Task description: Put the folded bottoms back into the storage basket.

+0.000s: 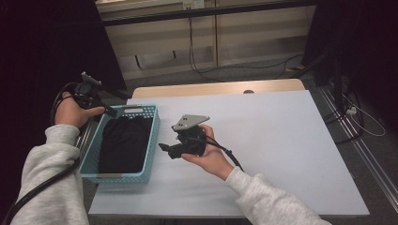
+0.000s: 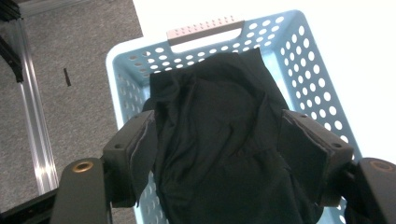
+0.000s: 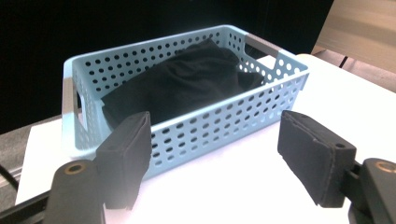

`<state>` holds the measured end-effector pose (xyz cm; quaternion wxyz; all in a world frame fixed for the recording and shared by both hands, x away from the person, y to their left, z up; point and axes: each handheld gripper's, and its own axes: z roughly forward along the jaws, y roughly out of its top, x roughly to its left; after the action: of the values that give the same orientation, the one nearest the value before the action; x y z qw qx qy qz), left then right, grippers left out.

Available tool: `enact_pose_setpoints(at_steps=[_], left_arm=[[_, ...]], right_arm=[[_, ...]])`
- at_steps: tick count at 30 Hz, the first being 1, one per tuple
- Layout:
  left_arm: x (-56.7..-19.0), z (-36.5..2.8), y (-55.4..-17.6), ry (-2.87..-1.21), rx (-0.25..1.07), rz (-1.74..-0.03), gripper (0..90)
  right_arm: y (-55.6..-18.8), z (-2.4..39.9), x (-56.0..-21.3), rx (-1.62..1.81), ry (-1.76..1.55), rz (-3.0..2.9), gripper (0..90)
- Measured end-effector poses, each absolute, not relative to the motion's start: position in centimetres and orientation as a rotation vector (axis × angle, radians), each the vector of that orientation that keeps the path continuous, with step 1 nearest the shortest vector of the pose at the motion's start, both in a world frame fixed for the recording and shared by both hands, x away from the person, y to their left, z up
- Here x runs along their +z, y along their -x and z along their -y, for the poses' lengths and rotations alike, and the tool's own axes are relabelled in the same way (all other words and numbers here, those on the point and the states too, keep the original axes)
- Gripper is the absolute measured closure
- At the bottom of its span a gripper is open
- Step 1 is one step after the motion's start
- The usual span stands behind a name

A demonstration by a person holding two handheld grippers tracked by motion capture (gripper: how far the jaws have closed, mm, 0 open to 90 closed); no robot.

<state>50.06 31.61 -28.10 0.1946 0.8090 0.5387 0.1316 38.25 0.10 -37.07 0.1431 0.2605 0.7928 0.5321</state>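
A: What is the biggest thing here?

B: The white table. At its left edge stands the pale blue basket, a perforated one with a grey handle at each short end.

A: And inside the basket?

B: A black cloth, crumpled, covering most of the basket floor and riding up toward the far handle.

A: Where are the tools relative to the basket?

B: The left gripper hangs over the basket's far left corner, held in the left hand, and it points down into it. In the left gripper view the cloth lies below and between the two jaws, which stand spread, and neither pad presses on it.

A: The other one?

B: The right gripper sits just beside the basket's right long wall, over the table, in the right hand. In the right gripper view its jaws are spread wide with nothing between them, facing the basket wall; the cloth lies beyond that wall.
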Motion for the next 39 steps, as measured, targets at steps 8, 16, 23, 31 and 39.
enact_pose_setpoints(at_steps=[8, 16, 23, 31, 39], left_arm=[[-29.7, -31.2, -49.8, -2.256, 0.373, -1.479, 27.9], [-31.7, -30.5, -49.5, -2.241, 0.335, -1.461, 33.3], [-33.5, -30.0, -49.4, -2.207, 0.289, -1.464, 51.4], [-36.4, -29.9, -49.2, -2.223, 0.25, -1.476, 76.1], [-38.7, -30.1, -49.1, -2.199, 0.257, -1.493, 87.4]], right_arm=[[-38.9, 2.0, -38.1, 1.511, -0.8, -2.324, 21.4], [-39.3, 5.0, -39.6, 1.456, -0.845, -2.318, 21.4], [-39.3, 7.2, -40.3, 1.437, -0.885, -2.308, 21.4], [-38.9, 9.0, -41.4, 1.415, -0.926, -2.298, 21.4], [-38.8, 10.1, -41.9, 1.407, -0.949, -2.289, 21.4]])
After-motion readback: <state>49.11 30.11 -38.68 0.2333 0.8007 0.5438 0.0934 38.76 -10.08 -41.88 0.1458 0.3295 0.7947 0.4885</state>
